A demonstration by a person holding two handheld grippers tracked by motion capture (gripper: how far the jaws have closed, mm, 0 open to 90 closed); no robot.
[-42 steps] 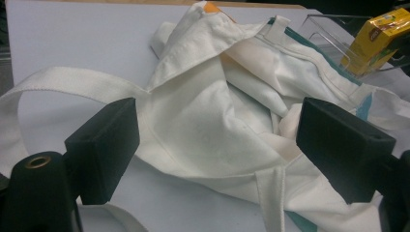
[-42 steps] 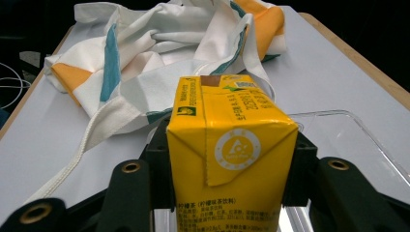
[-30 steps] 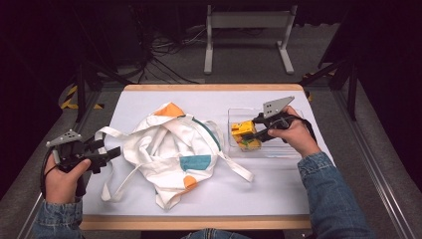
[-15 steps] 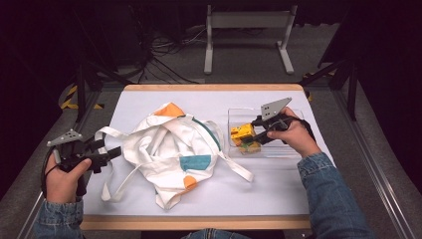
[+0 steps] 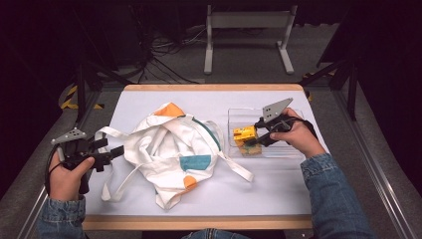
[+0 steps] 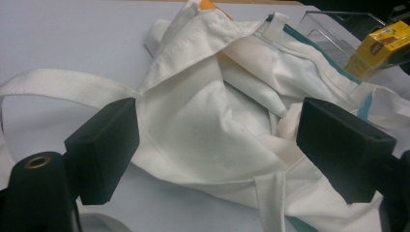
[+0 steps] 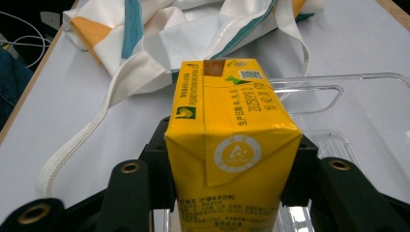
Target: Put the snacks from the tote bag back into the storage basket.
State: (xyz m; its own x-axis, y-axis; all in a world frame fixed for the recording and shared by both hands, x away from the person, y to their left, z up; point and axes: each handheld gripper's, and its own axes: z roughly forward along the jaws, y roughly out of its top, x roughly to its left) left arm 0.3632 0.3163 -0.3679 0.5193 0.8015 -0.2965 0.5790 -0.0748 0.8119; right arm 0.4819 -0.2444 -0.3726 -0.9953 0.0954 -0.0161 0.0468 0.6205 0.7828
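Observation:
A white cloth tote bag with orange and teal patches lies crumpled in the middle of the table. My left gripper is at its left edge, open, with the bag's rim lying between the jaws and no pad pressing on it. A yellow drink carton is held over the clear plastic tray at the right. My right gripper is shut on the carton, its jaws clamping both sides. A second yellow item lies in the tray under the carton.
The bag's long white straps trail across the white tabletop toward the tray and to the front left. The table has a wooden edge. Cables and a metal stand lie on the floor beyond.

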